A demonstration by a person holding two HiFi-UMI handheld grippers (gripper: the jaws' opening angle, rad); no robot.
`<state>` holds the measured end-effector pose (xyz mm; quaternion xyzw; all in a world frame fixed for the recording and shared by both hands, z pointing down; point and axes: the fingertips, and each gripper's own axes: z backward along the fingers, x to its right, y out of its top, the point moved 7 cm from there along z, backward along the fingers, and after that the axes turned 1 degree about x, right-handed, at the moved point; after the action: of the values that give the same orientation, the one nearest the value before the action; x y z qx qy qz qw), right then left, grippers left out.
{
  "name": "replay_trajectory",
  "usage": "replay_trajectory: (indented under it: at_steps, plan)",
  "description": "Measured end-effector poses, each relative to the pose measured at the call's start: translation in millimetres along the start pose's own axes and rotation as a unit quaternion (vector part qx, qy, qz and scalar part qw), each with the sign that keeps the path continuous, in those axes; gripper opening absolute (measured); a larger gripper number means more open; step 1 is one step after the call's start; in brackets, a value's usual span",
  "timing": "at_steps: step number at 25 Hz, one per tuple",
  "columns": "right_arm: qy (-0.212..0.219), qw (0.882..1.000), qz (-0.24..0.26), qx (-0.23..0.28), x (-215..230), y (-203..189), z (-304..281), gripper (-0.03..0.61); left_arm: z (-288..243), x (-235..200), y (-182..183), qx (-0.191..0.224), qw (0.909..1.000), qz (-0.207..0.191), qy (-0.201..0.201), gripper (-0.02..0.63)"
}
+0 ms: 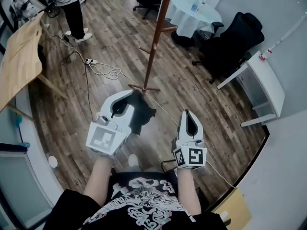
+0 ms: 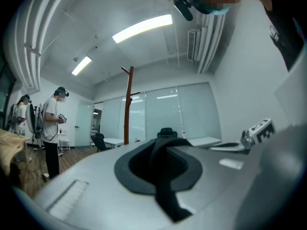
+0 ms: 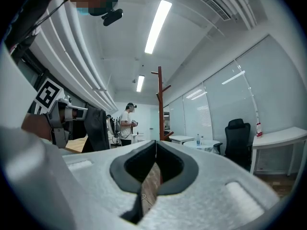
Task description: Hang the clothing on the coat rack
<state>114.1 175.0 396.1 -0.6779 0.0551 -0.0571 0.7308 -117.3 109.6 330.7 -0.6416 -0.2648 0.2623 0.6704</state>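
Note:
The brown wooden coat rack (image 1: 154, 35) stands on the floor ahead of me, its pegs bare; it also rises in the left gripper view as a pole (image 2: 128, 104) and in the right gripper view (image 3: 159, 102). My left gripper (image 1: 126, 97) is shut on a black garment (image 1: 144, 112), which hangs down to its right, near the rack's base. A black strip of that garment (image 2: 165, 176) is pinched between the closed jaws (image 2: 165, 141). My right gripper (image 1: 187, 114) is shut with nothing in it (image 3: 156, 143); the dangling garment (image 3: 96, 128) hangs at its left.
A person (image 1: 73, 7) stands at the back left, beside a wooden tabletop (image 1: 19, 56). Cables and a power strip (image 1: 98, 67) lie on the floor left of the rack. A white round table (image 1: 192, 8), a black office chair (image 1: 232, 40) and a white desk (image 1: 266, 80) stand to the right.

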Motion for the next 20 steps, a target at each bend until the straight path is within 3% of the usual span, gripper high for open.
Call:
replay_trajectory:
  at_steps: [5,10,20]
  plan:
    - [-0.010,1.000,-0.006,0.000,11,-2,-18,0.002,-23,-16,-1,-0.002,1.0000,0.002,0.002,-0.006]
    - [-0.008,1.000,-0.012,-0.003,15,2,-38,0.002,-37,-35,-8,0.000,0.9993,-0.033,0.019,-0.005]
    - [0.004,1.000,-0.011,-0.008,24,-8,-67,0.002,-89,-41,-36,-0.012,0.9993,-0.025,0.026,-0.006]
